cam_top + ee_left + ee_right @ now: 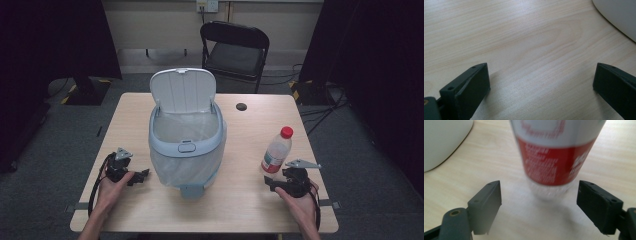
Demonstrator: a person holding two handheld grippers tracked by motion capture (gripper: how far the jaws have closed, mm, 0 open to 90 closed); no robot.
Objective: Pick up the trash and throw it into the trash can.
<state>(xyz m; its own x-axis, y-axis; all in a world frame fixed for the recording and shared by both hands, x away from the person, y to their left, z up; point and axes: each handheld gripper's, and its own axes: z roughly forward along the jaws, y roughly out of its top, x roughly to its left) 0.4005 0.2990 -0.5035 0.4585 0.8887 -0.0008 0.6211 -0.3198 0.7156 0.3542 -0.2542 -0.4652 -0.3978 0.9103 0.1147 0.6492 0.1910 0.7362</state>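
Now | bottle [556,157] upright beside bin [186,145], just ahead of right gripper [539,202] | both spread; left gripper [541,85] empty | likely light, slick, crushable; grip labelled middle

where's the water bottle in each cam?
High view: bottle stands right of centre on the table, just ahead of the right tongs.
Left gripper view: not in it.
Right gripper view: bottle top centre, beyond the open jaws.
Shared landmark: the white bin.
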